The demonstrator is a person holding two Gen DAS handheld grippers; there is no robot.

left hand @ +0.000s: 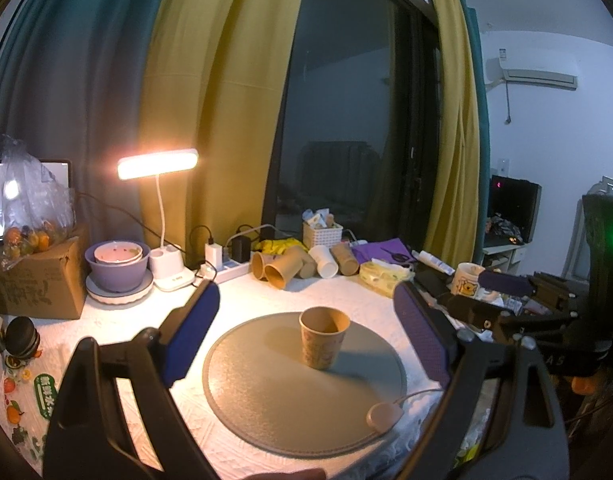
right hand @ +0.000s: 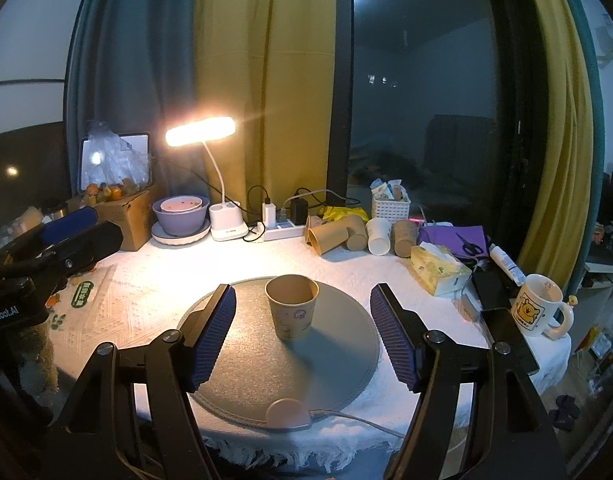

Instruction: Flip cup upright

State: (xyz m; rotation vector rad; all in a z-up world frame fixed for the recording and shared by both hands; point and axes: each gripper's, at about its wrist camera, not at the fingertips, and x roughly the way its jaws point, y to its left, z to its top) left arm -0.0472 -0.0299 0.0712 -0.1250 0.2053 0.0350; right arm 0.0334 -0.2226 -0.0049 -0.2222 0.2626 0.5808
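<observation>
A brown paper cup (left hand: 324,337) stands upright, mouth up, on the round grey mat (left hand: 266,412). It also shows in the right wrist view (right hand: 292,306) on the same mat (right hand: 246,368). My left gripper (left hand: 306,304) is open and empty, jaws wide apart, held back from the cup. My right gripper (right hand: 302,300) is open and empty, its blue pads on either side of the cup without touching it. The right gripper also shows at the right of the left wrist view (left hand: 506,284), and the left gripper at the left of the right wrist view (right hand: 70,220).
Behind the mat lie several tipped paper cups (left hand: 298,266), a lit desk lamp (left hand: 158,168), a purple bowl (left hand: 116,266), a power strip (left hand: 226,270), a tissue pack (left hand: 382,276) and a bear mug (right hand: 536,310). A small pink disc on a cable (right hand: 288,412) sits at the mat's near edge.
</observation>
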